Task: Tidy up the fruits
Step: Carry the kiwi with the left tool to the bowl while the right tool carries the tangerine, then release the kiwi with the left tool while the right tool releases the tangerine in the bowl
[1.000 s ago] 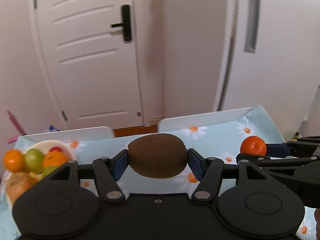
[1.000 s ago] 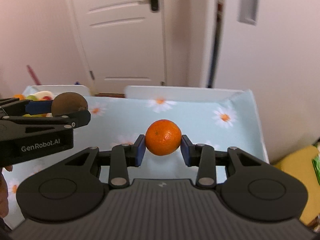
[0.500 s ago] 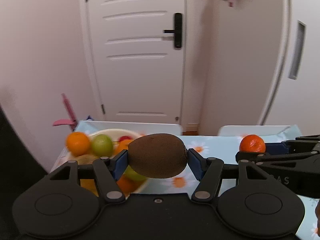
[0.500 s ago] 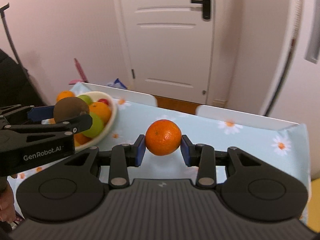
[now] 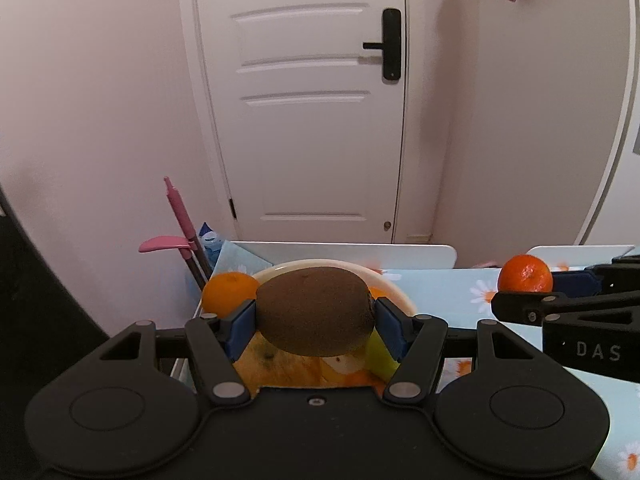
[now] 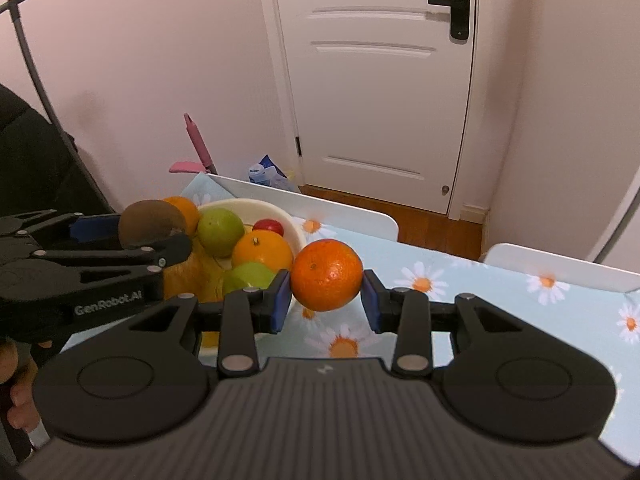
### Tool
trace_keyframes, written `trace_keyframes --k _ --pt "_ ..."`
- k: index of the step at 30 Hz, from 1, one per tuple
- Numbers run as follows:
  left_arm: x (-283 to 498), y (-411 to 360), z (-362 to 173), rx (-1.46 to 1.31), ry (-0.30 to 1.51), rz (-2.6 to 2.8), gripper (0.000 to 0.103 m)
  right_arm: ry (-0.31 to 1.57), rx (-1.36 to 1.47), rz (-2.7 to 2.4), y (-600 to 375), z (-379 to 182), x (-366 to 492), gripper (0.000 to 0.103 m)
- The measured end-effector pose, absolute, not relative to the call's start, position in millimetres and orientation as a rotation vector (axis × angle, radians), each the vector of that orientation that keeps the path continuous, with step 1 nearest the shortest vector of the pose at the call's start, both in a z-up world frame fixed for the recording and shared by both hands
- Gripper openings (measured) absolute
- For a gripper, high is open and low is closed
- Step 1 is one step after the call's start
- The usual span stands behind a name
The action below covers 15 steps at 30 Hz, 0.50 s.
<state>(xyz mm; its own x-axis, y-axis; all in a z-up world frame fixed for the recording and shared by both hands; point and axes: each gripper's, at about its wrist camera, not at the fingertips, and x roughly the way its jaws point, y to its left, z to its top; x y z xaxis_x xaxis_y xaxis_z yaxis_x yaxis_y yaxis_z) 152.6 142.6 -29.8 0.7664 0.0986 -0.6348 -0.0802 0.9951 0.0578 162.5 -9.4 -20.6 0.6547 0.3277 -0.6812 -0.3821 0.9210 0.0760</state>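
My left gripper point(image 5: 315, 322) is shut on a brown kiwi point(image 5: 315, 312), held right above the cream fruit bowl point(image 5: 394, 288). In the right wrist view the same kiwi point(image 6: 150, 224) hangs over the bowl's left side. A small orange point(image 6: 327, 275) is clamped in my right gripper point(image 6: 326, 294), just right of the bowl's rim point(image 6: 294, 228); it shows as the orange point(image 5: 525, 274) at the right of the left wrist view. The bowl holds green apples point(image 6: 220, 230), an orange point(image 6: 262, 254), a red fruit point(image 6: 269, 226) and more.
The table wears a light blue daisy cloth point(image 6: 480, 300). White chair backs point(image 6: 304, 206) stand along its far edge, with a second one point(image 6: 560, 266) to the right. A pink-handled tool point(image 6: 198, 142) leans on the wall; a white door point(image 6: 380, 80) is behind. A hand point(image 6: 16, 400) grips the left tool.
Both grippers have swung left across the table with their fruit. The bowl has come from the far left to directly under the kiwi and beside the orange.
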Motion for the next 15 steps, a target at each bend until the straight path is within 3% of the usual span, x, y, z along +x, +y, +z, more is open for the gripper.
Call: trace_keyframes --k 12,14,15 --pt "186.9 154.0 -63.4 0.069 0.765 0.019 0.07 0.793 -0.064 0.332 9.0 -35.5 190.2 0.052" --pt "184.1 153.4 -61.9 0.083 0.746 0.025 0.081 0.797 -0.066 0.326 10.2 -36.1 192.0 0.052" --pt "182.2 153.9 -58.6 0.087 0.724 0.027 0.095 0.798 -0.068 0.324 11.1 -35.7 193.3 0.052"
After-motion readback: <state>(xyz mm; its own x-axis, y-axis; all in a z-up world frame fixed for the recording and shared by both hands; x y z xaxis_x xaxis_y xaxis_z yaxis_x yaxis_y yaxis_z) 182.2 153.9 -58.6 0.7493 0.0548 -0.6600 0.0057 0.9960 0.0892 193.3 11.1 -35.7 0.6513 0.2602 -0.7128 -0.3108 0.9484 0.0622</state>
